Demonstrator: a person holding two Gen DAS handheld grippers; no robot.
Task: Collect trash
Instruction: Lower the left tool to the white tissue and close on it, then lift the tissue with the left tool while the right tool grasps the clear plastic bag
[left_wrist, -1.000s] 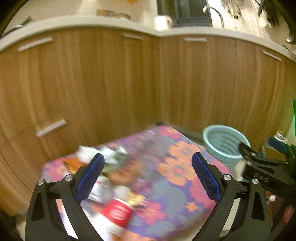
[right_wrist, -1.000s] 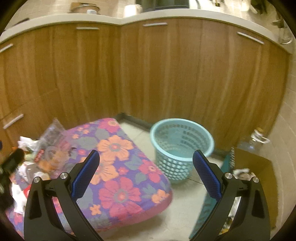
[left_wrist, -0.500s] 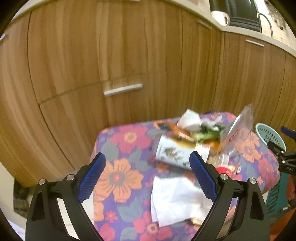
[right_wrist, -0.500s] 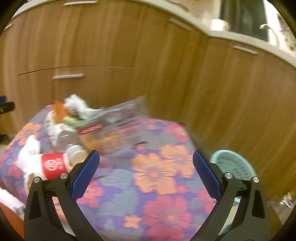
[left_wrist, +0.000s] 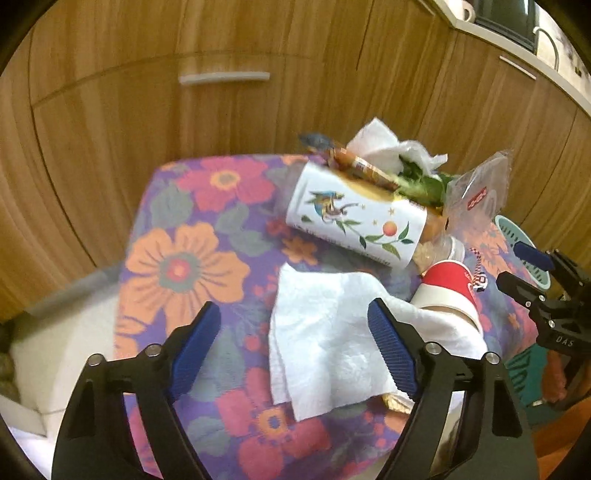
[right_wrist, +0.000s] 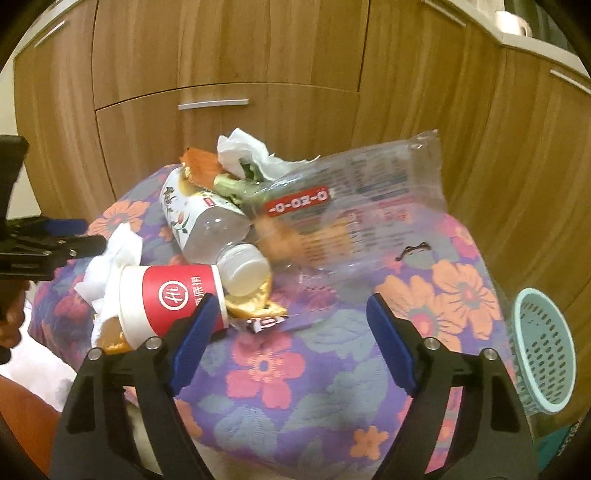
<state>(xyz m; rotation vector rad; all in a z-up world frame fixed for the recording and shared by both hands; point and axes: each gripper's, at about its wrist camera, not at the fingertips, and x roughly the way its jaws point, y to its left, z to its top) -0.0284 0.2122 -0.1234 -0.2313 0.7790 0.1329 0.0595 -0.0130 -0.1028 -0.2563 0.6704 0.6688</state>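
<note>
The trash sits in a pile on a flowered cloth (left_wrist: 177, 266): a bottle (left_wrist: 354, 218), a red paper cup (left_wrist: 448, 284), a clear bag (right_wrist: 362, 206), and a white napkin (left_wrist: 332, 339). The left wrist view shows the napkin spread flat under the left gripper (left_wrist: 295, 343), whose jaws are closing with nothing pinched between them. The right wrist view shows more of the blue basket (right_wrist: 543, 350) beside the cloth and the orange peel (right_wrist: 247, 302) by the cup; the right gripper (right_wrist: 288, 332) is also closing on nothing.
</note>
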